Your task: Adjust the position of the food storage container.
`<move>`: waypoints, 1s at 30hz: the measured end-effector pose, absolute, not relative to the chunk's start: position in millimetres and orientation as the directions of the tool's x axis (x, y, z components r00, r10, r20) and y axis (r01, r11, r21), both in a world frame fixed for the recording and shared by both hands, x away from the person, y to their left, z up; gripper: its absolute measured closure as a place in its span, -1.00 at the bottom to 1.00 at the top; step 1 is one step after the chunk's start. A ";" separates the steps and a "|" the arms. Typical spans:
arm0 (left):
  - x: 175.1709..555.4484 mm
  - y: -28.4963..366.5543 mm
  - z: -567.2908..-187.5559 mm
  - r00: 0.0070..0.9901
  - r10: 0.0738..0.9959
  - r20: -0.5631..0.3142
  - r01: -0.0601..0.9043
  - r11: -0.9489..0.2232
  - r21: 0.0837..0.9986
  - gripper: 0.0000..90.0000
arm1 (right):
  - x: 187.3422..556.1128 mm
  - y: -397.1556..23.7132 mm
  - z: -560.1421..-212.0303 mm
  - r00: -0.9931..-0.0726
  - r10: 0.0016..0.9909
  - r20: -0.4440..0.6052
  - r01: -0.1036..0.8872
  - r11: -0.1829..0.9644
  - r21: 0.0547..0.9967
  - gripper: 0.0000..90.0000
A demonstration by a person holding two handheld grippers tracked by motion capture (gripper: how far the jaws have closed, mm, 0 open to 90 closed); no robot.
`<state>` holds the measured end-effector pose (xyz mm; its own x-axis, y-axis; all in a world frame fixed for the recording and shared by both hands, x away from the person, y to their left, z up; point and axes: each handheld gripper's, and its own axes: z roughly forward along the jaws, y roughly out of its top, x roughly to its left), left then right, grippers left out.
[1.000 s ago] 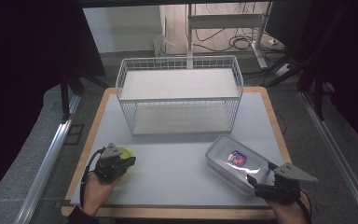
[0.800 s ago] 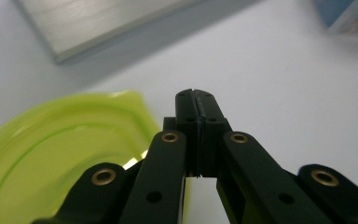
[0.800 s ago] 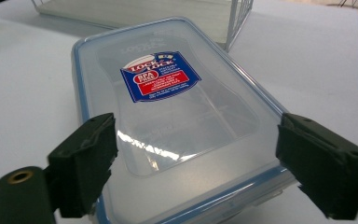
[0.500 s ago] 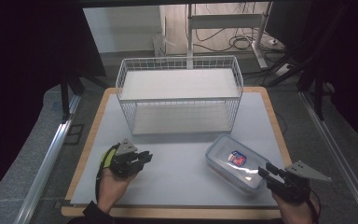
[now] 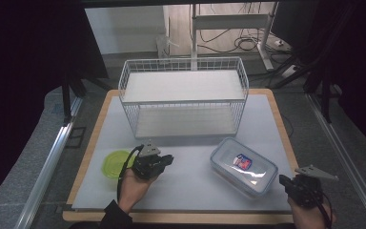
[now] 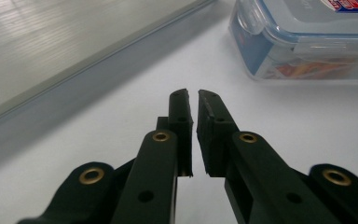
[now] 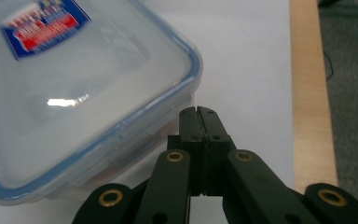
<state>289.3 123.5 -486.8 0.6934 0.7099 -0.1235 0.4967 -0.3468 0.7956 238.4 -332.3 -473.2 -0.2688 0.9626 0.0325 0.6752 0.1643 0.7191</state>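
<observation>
Container (image 5: 243, 166) flat, long axis diagonal

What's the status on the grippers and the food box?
Left gripper nearly shut, empty. Right gripper just closed, empty, beside food box. Box lidded, on the mat. Nothing blocking.

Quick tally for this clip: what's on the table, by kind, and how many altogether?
Wire basket: 1
Clear plastic food box with a blue-edged lid: 1
Green lid: 1
Total: 3
</observation>
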 end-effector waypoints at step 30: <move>356.7 58.0 -515.1 0.659 0.736 -0.158 0.543 -0.320 0.777 0.95 | 320.8 -303.6 -493.5 -0.351 0.932 0.093 0.705 0.197 0.681 1.00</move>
<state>356.7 58.0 -515.1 0.6586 0.7358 -0.1576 0.5429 -0.3196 0.7766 320.8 -303.6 -493.5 -0.3508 0.9318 0.0935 0.7052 0.1972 0.6810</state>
